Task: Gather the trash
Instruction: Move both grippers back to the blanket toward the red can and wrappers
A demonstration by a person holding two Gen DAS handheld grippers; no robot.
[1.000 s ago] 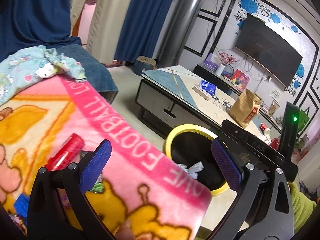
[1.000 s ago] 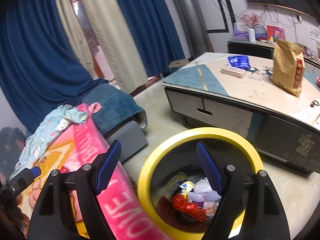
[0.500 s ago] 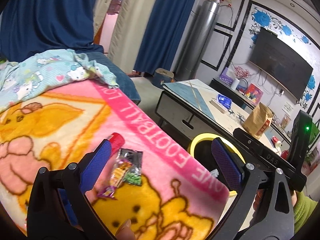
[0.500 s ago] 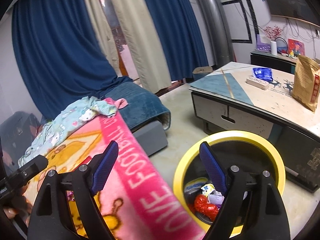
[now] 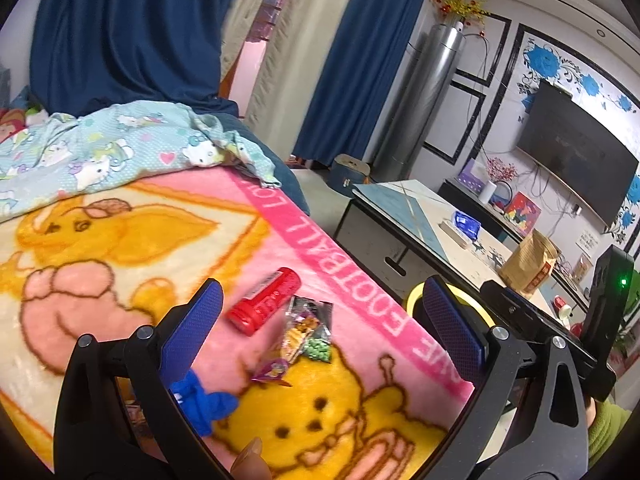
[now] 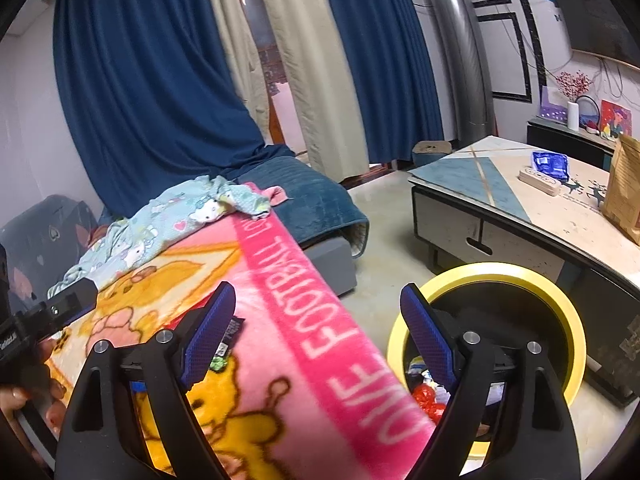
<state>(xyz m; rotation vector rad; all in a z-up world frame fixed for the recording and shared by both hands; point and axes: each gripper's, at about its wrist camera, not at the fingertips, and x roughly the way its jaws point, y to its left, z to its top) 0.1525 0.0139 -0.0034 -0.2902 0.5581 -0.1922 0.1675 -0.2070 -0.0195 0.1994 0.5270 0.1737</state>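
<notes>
On the blanket (image 5: 120,240): one red tube (image 5: 265,300), two wrappers (image 5: 308,326).

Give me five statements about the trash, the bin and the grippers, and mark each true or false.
1. The left gripper is open and empty. True.
2. The red tube lies in the yellow-rimmed bin. False: it lies on the pink blanket.
3. The bin already holds trash. True.
4. The right gripper grips a snack wrapper. False: it is open; the wrapper lies on the blanket.
5. The brown paper bag stands on the floor. False: on the coffee table.
</notes>
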